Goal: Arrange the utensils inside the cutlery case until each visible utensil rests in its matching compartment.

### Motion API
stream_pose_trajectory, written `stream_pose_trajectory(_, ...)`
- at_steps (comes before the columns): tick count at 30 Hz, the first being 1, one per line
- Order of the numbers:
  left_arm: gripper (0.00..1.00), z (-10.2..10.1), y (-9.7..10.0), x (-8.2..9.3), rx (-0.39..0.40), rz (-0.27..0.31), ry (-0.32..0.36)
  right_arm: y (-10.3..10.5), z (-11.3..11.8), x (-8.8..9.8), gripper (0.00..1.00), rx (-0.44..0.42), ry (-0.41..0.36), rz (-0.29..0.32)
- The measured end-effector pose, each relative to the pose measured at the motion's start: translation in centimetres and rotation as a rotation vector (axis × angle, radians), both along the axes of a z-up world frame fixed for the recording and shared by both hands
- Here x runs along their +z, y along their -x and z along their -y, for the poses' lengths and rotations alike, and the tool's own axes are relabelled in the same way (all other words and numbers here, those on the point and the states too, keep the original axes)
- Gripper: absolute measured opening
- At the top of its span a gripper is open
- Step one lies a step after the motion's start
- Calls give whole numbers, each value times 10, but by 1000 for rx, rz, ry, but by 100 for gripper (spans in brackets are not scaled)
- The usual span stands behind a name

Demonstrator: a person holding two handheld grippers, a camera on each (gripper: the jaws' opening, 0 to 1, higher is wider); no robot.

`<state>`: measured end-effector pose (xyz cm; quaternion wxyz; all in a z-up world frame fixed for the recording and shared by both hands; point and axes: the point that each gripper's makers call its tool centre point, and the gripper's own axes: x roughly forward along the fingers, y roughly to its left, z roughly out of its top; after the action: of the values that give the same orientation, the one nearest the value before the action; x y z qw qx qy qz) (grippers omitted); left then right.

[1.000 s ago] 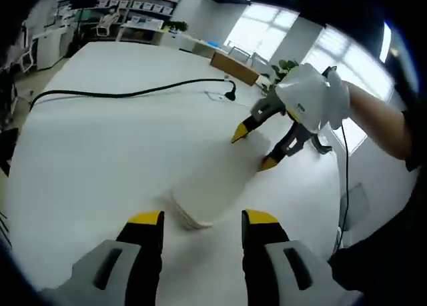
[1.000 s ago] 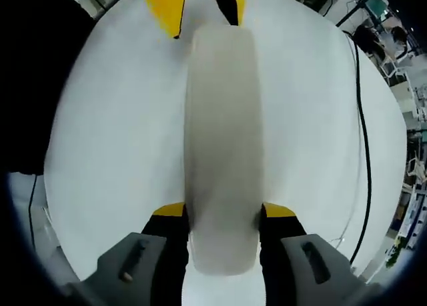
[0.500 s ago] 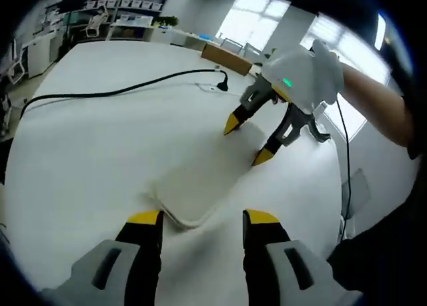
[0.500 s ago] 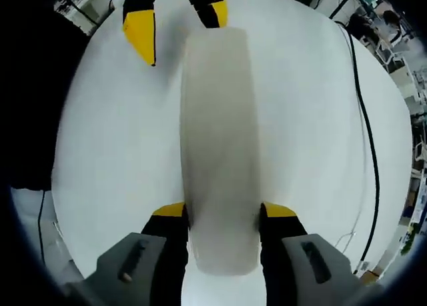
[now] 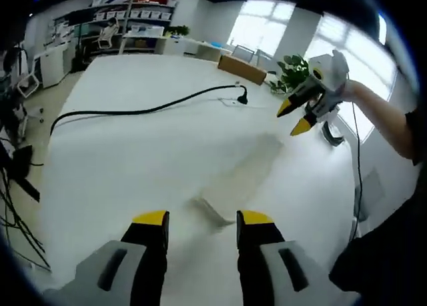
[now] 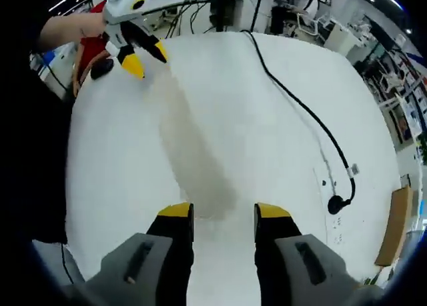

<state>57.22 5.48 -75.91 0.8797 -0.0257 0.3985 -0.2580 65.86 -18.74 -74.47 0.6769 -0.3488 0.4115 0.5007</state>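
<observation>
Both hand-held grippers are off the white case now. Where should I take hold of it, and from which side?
Probably by an end. The case lies flat and long on the table, its near end just ahead of the open left gripper. Come in low along its length and close across the narrow width. The right gripper faces the other end likewise.

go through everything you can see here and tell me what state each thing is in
Cutlery case: closed, lying flat on the table, held by neither gripper.
Left gripper: open, empty, at the case's near end.
Right gripper: open, empty, jaws apart at the case's other end.
Black cable: loose across the table, plug end free.
</observation>
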Motion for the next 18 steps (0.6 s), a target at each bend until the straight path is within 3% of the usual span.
stream_pose_trajectory(2, 11, 6, 0, 2, -57, -21, -21, 5, 3, -5, 17, -17, 29, -25)
stream_pose_trajectory(5, 5, 32, 0, 2, -134, -97, 7, 17, -5, -14, 0, 8, 67, -42)
stream_pose_trajectory(6, 0, 36, -1, 1, -148, -101, -9, 22, -11, -17, 0, 17, 70, -63)
stream_pose_trajectory(9, 0, 48, -3, -7, -253, -109, -107, 33, -21, -25, 0, -39, 97, -136)
stream_pose_trajectory(11, 0, 52, -6, -8, -271, -108, -129, 33, -26, -28, 0, -24, 102, -134)
stream_pose_trajectory(14, 0, 49, -5, -19, -318, -148, -223, 30, -23, -37, 0, -13, 154, -138)
stream_pose_trajectory(18, 0, 49, -6, -24, -350, -154, -272, 27, -22, -40, 0, -5, 181, -133)
